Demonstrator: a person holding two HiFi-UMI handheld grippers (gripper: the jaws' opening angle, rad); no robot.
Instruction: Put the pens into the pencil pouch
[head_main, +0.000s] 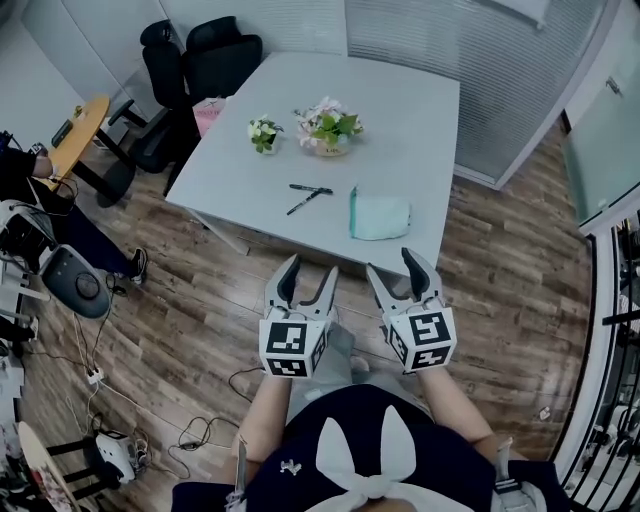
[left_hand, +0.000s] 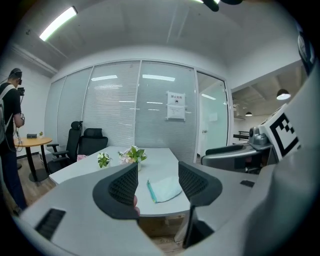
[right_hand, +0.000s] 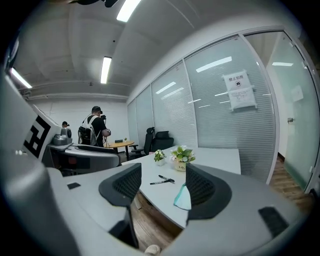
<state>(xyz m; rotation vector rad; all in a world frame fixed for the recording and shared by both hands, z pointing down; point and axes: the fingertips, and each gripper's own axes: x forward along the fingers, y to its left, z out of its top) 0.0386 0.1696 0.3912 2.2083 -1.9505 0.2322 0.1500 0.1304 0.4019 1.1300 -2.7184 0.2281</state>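
Two black pens (head_main: 311, 189) (head_main: 303, 204) lie side by side near the front edge of the grey table (head_main: 400, 110). Just right of them lies the pale green pencil pouch (head_main: 380, 215). Both grippers hover over the wooden floor, short of the table edge. My left gripper (head_main: 310, 270) is open and empty; the left gripper view shows the pouch (left_hand: 165, 189) beyond the gap of that gripper (left_hand: 157, 182). My right gripper (head_main: 392, 264) is open and empty too, and in the right gripper view the pens (right_hand: 166, 178) and pouch (right_hand: 182, 198) lie ahead of it (right_hand: 162, 185).
Two small flower pots (head_main: 330, 125) (head_main: 264, 132) stand mid-table behind the pens. Black office chairs (head_main: 200, 60) sit at the far left corner, beside a round wooden table (head_main: 80, 130). A person (left_hand: 10, 125) stands at the left. Glass partitions (head_main: 480, 60) run behind the table.
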